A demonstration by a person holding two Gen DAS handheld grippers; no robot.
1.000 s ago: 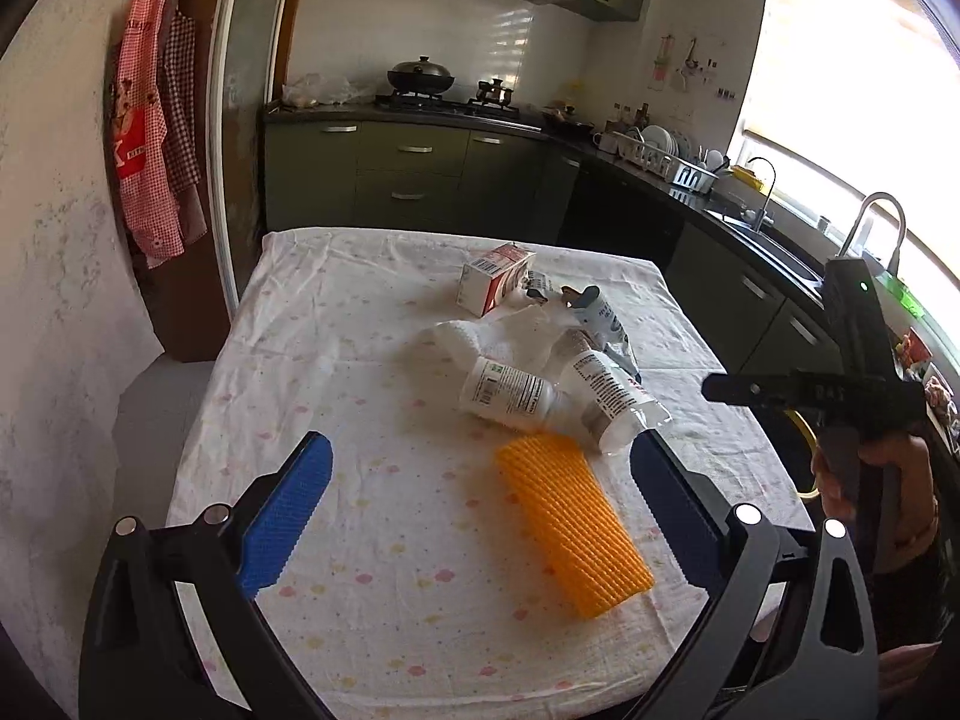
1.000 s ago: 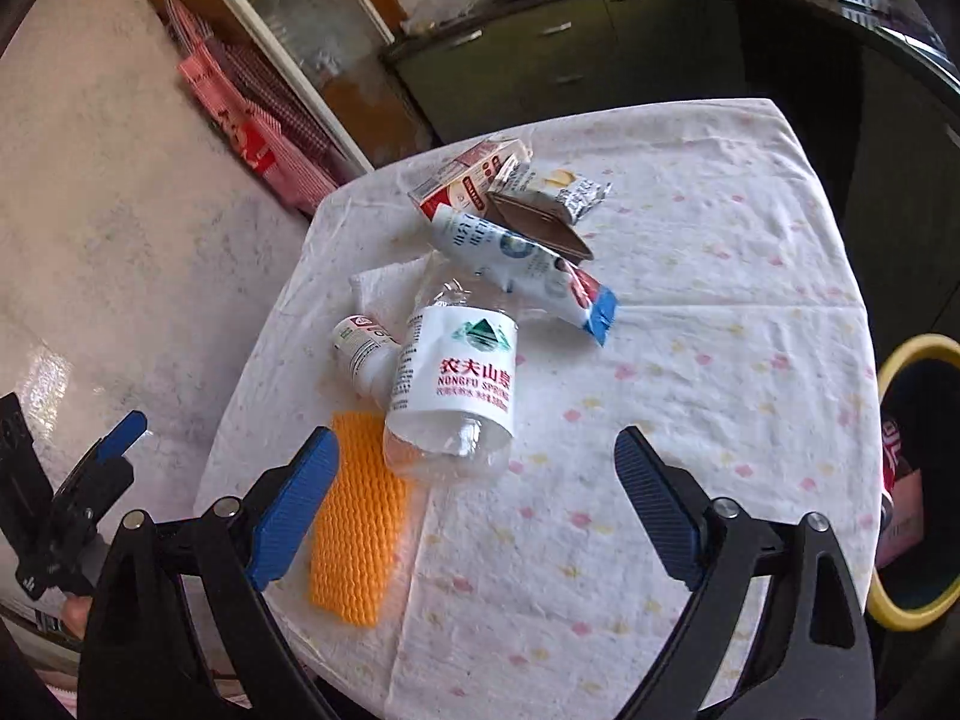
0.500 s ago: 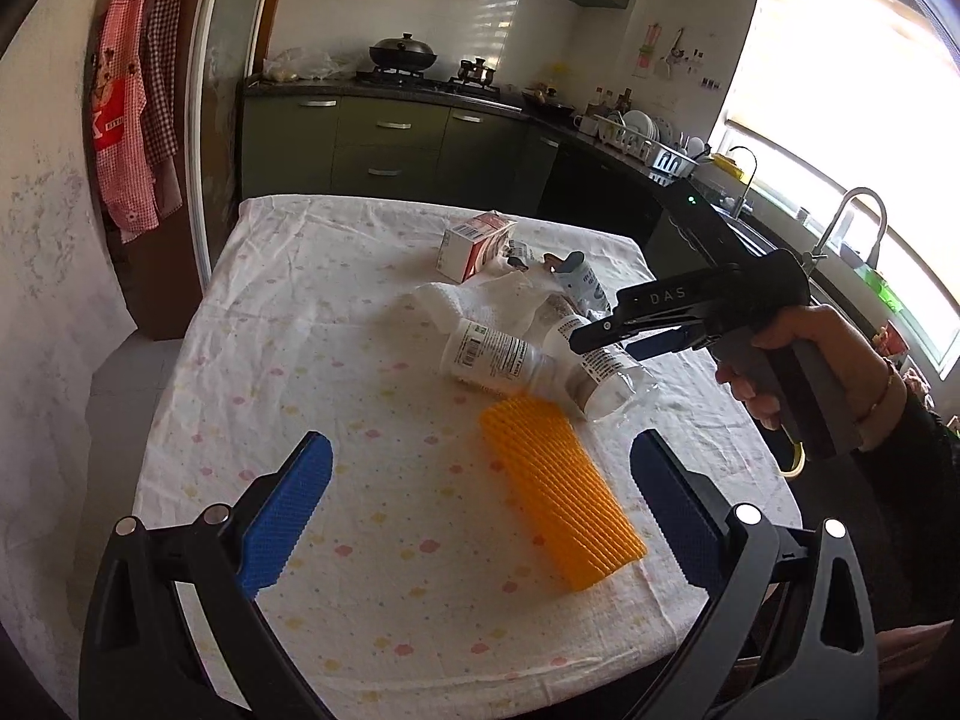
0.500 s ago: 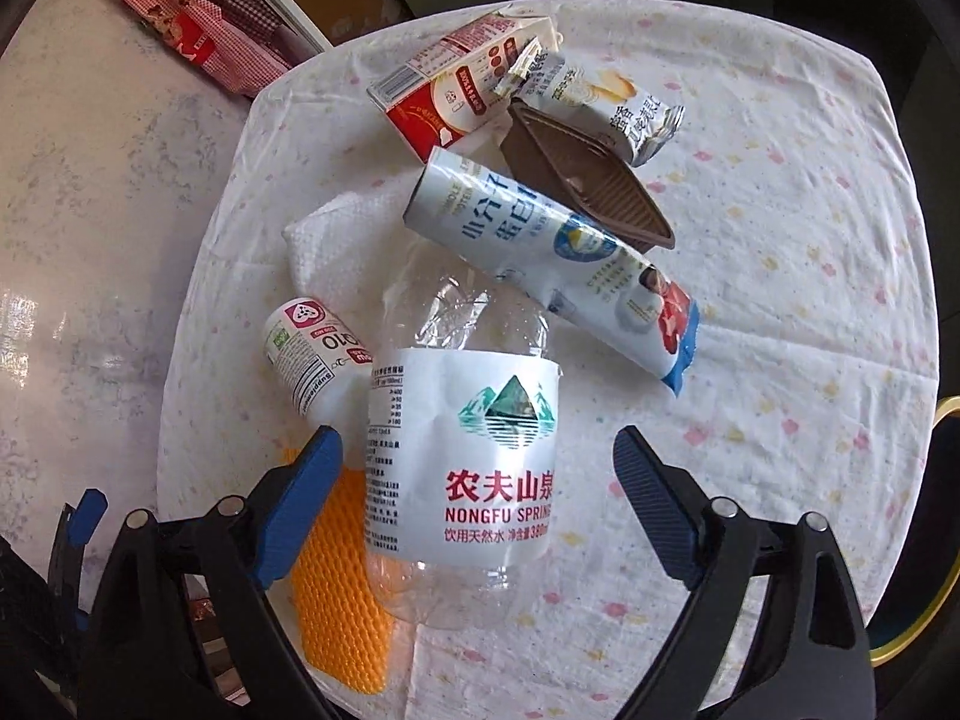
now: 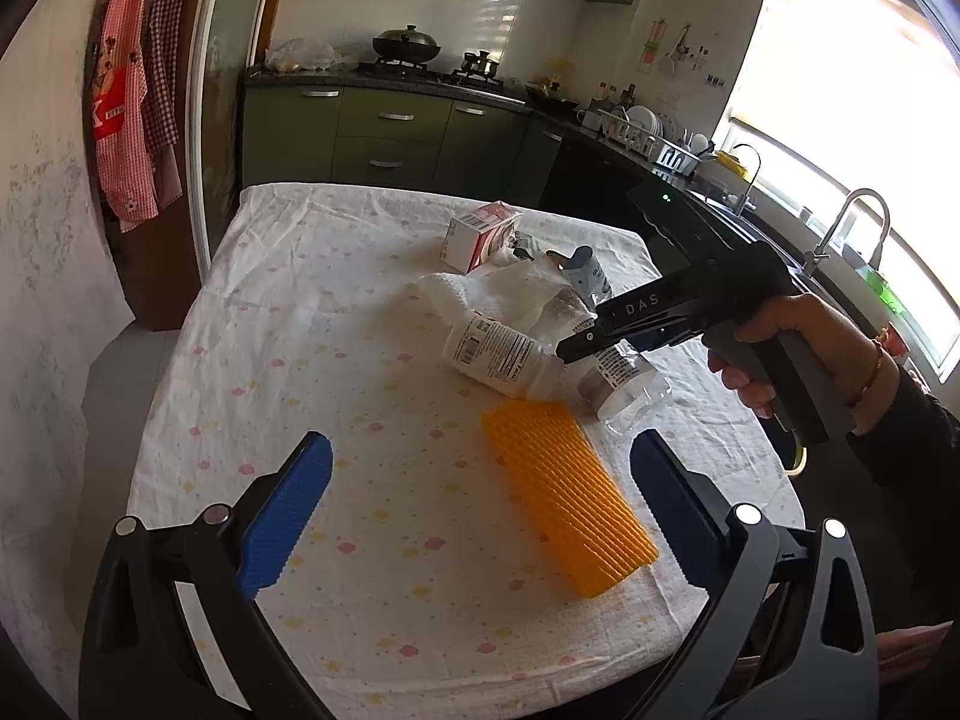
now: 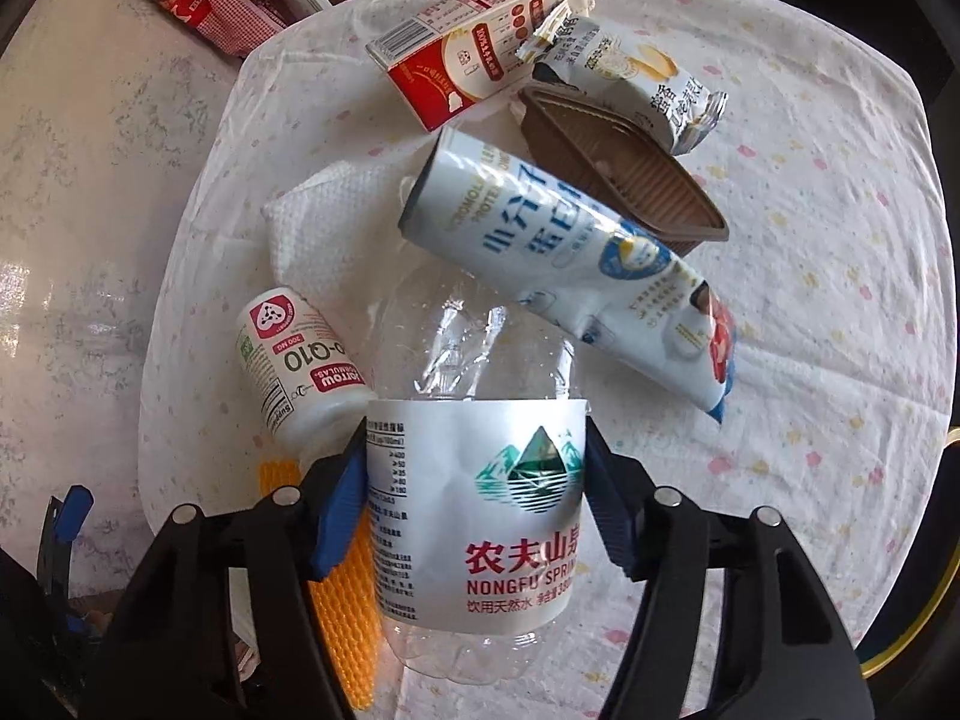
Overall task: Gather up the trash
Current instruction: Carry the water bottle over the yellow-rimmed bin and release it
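A clear water bottle (image 6: 474, 510) with a white label lies on the clothed table (image 5: 300, 312). My right gripper (image 6: 474, 450) points steeply down over it, jaws closing, and both blue pads lie against the label's sides. In the left wrist view a hand holds that gripper (image 5: 576, 348) over the bottle (image 5: 624, 384). A white pill bottle (image 6: 300, 360) and an orange foam mesh (image 5: 564, 504) lie beside it. Beyond are a blue-white pouch (image 6: 570, 264), a brown tray (image 6: 624, 180), a snack wrapper (image 6: 636, 84), a red-white carton (image 6: 468, 66) and a paper towel (image 6: 324, 222). My left gripper (image 5: 480, 450) hangs open near the front edge, holding nothing.
A yellow-rimmed bin (image 6: 888, 648) stands on the floor off the table's right side. Green kitchen cabinets (image 5: 390, 138) and a counter with a sink (image 5: 852, 222) run behind and to the right. A wall with hanging aprons (image 5: 132, 120) is on the left.
My right gripper came in from the right, dropped over the trash pile, tipped downward, and its jaws narrowed onto the water bottle. My left gripper barely shifted.
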